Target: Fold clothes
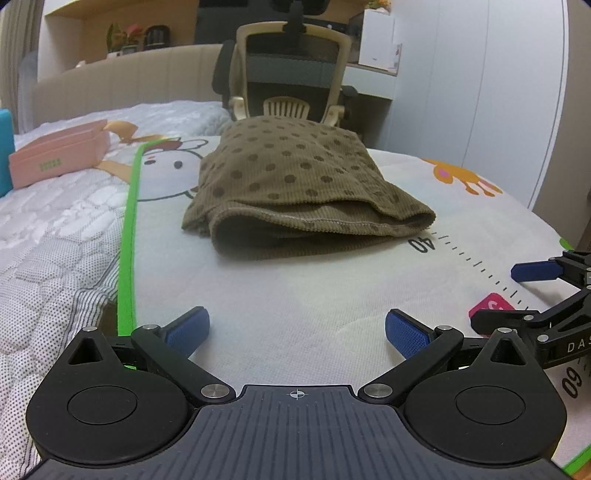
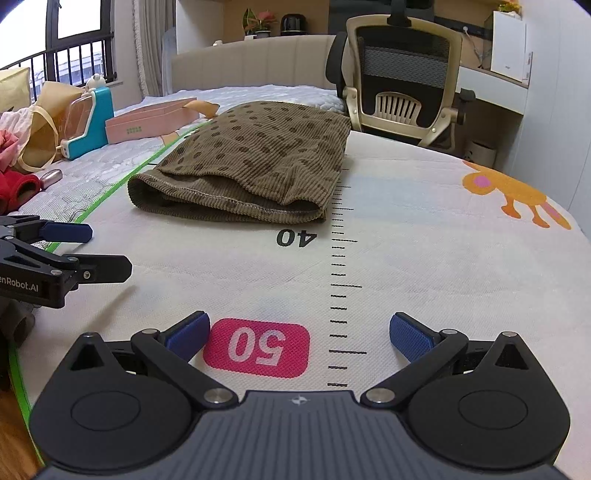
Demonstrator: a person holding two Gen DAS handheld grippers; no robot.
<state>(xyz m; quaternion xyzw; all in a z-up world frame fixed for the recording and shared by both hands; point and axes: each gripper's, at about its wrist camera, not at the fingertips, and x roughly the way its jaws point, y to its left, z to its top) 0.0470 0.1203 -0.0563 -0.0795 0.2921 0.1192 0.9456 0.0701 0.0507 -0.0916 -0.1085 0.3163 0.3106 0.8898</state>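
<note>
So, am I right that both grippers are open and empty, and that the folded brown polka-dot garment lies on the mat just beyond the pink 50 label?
Not quite: the brown polka-dot garment lies just beyond the black 40 mark, well past the pink 50 label, as the right wrist view shows. The rest holds: the left gripper and right gripper are both open and empty.

A home bedroom. A bed (image 2: 110, 162) with a quilted white mattress cover and a padded beige headboard (image 2: 251, 62) fills the room; a child's height-chart mat (image 2: 424, 229) with cartoon animals lies spread on it. Beyond the bed's far edge stands a mesh-backed office chair (image 2: 402, 74) beside a desk (image 2: 491, 79). Above the headboard, a shelf holds potted plants (image 2: 260, 22). Left of the bed, a railed window (image 2: 66, 48).
</note>
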